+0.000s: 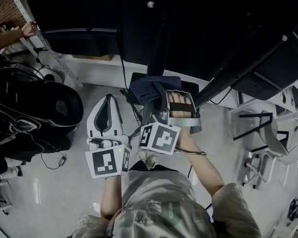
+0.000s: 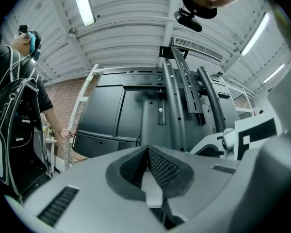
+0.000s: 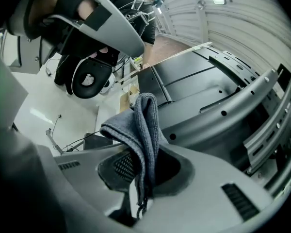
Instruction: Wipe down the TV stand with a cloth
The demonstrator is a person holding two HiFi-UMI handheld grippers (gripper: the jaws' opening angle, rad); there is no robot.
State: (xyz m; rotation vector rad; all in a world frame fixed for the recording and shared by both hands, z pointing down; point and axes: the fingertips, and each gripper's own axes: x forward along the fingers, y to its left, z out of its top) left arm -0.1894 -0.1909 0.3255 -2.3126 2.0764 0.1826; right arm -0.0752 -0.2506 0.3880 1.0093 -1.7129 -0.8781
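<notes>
Head view, L to R: at far left another person's hand [image 1: 27, 29] rests on a white rack upright [image 1: 44, 46]. Below it a heap of black gear [image 1: 37, 110] w/ cables lies on the pale floor [image 1: 64, 202].

Near centre the left gripper [image 1: 108, 99] points up-frame toward the TV stand [image 1: 159, 38] w/o touching it. In the left gripper view its pads [image 2: 162, 166] are pressed together at the tip, nothing btwn them.

Just beside it, the right gripper [image 1: 156, 100] pinches a dark grey-blue cloth [image 1: 150, 88], which is bunched over the jaw tips. The right gripper view shows the cloth folded and clamped btwn the pads, its upper part flopping to the left. The cloth is close to the foot of the stand's black post; contact can't be made out.

The stand is black: an upright post and slanted struts, w/ a big dark panel filling the top of the head view.

Far right stands a white chair [image 1: 270, 133].
</notes>
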